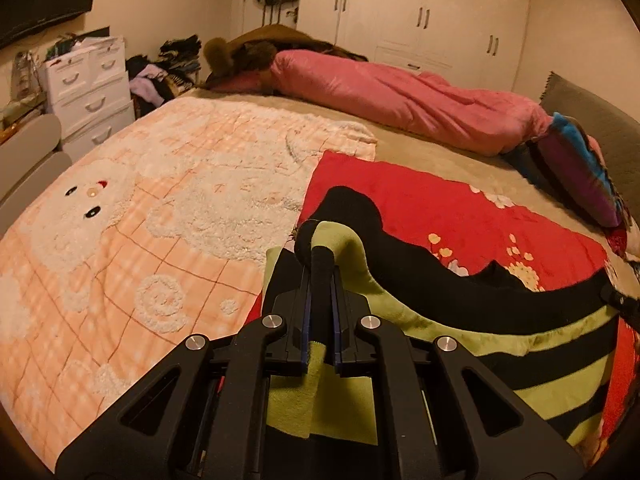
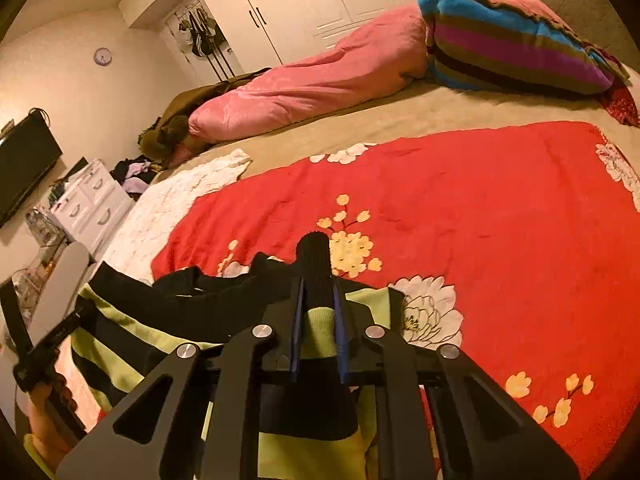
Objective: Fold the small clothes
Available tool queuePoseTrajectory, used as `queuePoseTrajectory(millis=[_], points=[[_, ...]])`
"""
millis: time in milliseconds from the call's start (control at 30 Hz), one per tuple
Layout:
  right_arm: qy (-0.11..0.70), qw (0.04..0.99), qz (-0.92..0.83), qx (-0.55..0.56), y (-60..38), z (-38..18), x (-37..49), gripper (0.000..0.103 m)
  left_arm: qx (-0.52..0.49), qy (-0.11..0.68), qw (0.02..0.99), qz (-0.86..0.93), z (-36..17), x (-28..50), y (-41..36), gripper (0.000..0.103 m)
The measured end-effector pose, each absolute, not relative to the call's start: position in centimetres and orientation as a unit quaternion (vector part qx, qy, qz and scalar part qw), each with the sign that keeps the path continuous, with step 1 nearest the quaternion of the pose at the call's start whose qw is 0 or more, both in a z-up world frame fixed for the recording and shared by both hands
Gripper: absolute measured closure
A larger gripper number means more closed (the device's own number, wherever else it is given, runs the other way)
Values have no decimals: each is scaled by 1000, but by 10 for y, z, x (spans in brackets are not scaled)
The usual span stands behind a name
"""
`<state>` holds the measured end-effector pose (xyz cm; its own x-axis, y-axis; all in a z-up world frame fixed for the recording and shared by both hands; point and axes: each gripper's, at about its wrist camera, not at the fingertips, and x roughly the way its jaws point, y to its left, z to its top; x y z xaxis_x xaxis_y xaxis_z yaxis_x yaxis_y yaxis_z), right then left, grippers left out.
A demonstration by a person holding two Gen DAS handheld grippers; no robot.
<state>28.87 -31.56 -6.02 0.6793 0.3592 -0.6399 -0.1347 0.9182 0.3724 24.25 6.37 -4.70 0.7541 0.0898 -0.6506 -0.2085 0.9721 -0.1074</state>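
Bedroom, warm light; white glossy wardrobe wall behind wide bed with beige sheet. Rolled pink quilt along far edge, striped plush pillow at its end. Peach-and-white fleecy blanket with bear motif beside red floral fleece blanket. White plastic drawer unit at bedside. Black-and-lime striped fleece garment on red blanket, both corners raised. Left gripper fingers pressed together, pinching garment edge. Right gripper likewise clamped on fabric.
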Motion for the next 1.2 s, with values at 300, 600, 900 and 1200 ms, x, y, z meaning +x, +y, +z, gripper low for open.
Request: queuePoseTrajectory(millis=[300,600,900,1200], points=[[390,907,115,106,-308,-77,297,91,-86,366,923,84,-73,258,66,101],[410,901,91,111,-310,-96,303,91,-73,372,923,73,-82,262,68,101],[427,895,75,108,-309,-111,307,90,-73,386,917,74,-94,268,70,101],[420,900,65,97,-311,-103,296,72,-71,383,918,74,-96,266,71,98]])
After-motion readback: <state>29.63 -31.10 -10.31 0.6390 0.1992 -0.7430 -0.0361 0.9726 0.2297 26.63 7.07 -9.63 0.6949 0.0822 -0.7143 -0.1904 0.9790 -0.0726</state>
